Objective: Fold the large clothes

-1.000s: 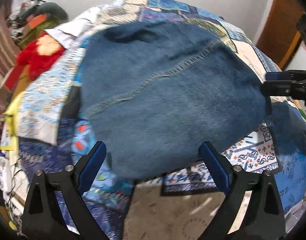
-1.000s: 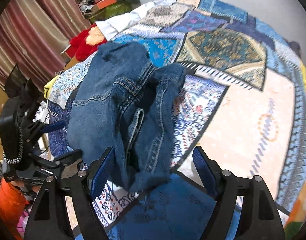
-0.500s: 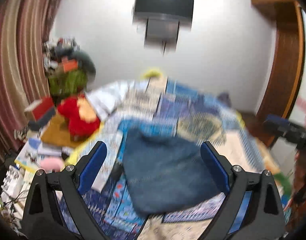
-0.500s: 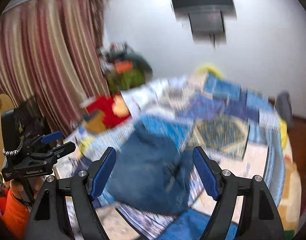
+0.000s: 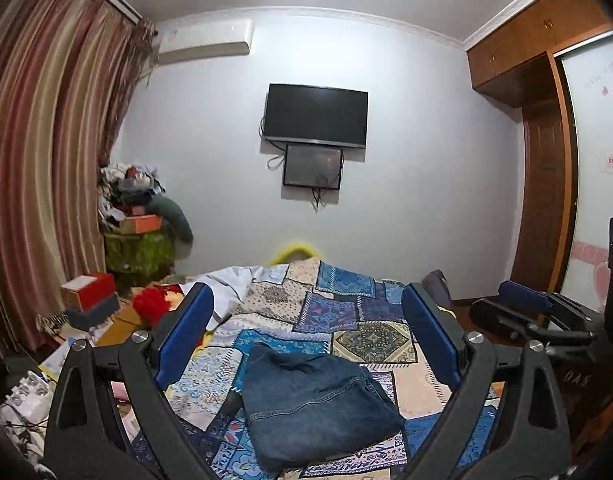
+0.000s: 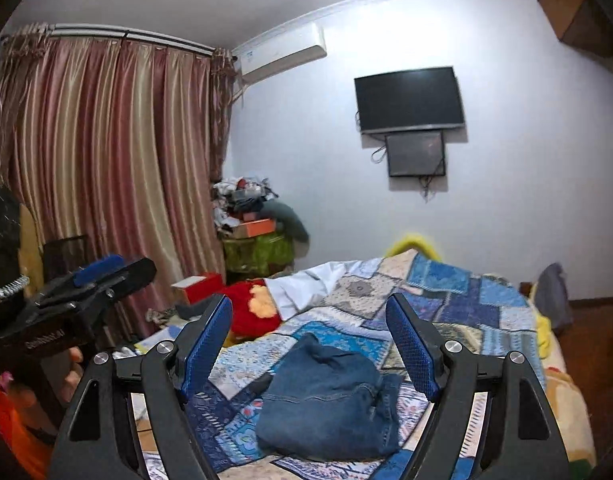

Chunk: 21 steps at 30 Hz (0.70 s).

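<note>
Folded blue jeans (image 5: 318, 404) lie in a compact bundle on the patchwork bedspread (image 5: 346, 316); they also show in the right wrist view (image 6: 326, 404). My left gripper (image 5: 306, 340) is open and empty, held well back from and above the jeans. My right gripper (image 6: 310, 344) is open and empty, also raised away from the jeans. The right gripper shows at the right edge of the left wrist view (image 5: 526, 312), and the left gripper at the left edge of the right wrist view (image 6: 86, 284).
A red plush toy (image 6: 254, 312) and boxes (image 5: 90, 292) lie left of the bed. A cluttered green stand (image 5: 140, 248) stands by the striped curtains (image 6: 106, 160). A TV (image 5: 316, 116) hangs on the far wall. A wooden wardrobe (image 5: 546, 180) is at the right.
Both grippers have pulled back and tilted up from close over the jeans, so the whole room now shows. The jeans stay folded on the bed.
</note>
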Each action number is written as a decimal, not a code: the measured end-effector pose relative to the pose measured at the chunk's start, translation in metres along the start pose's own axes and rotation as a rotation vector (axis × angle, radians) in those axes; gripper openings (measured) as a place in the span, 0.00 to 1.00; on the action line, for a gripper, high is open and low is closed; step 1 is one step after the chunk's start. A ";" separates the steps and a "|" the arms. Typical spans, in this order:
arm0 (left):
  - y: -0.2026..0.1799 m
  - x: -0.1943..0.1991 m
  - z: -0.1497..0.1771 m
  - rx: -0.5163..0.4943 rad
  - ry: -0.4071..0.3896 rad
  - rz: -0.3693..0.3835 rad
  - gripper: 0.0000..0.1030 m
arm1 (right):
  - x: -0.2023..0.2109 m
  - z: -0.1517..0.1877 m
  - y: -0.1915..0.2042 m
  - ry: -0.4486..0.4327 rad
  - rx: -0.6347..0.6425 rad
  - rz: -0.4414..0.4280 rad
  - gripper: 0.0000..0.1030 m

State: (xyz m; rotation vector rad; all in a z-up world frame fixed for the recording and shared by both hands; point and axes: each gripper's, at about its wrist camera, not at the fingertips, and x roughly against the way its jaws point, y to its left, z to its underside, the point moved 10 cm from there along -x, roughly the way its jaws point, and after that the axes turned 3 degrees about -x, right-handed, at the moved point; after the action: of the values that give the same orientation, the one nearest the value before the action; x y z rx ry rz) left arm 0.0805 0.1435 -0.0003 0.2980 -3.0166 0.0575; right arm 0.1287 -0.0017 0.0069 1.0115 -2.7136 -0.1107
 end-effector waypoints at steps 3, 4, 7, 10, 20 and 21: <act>-0.003 0.007 0.005 -0.009 0.002 -0.012 1.00 | 0.011 0.007 0.004 0.003 0.024 0.045 0.80; -0.003 0.008 0.007 -0.007 0.005 -0.016 1.00 | 0.013 0.009 0.005 0.007 0.029 0.064 0.86; -0.003 0.007 0.015 -0.006 0.029 -0.023 1.00 | 0.022 0.011 0.002 -0.004 0.014 0.101 0.96; -0.004 0.007 0.022 0.005 0.049 -0.018 1.00 | 0.024 0.012 -0.003 0.001 -0.013 0.111 1.00; -0.004 0.008 0.028 0.009 0.055 -0.025 1.00 | 0.023 0.011 -0.011 0.002 -0.029 0.116 1.00; -0.004 0.007 0.028 0.009 0.055 -0.024 1.00 | 0.023 0.011 -0.011 0.002 -0.027 0.117 1.00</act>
State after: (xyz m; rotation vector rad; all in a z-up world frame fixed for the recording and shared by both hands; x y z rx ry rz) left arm 0.0713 0.1369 -0.0268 0.3281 -2.9589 0.0755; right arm 0.1160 -0.0251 -0.0012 0.8424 -2.7540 -0.1250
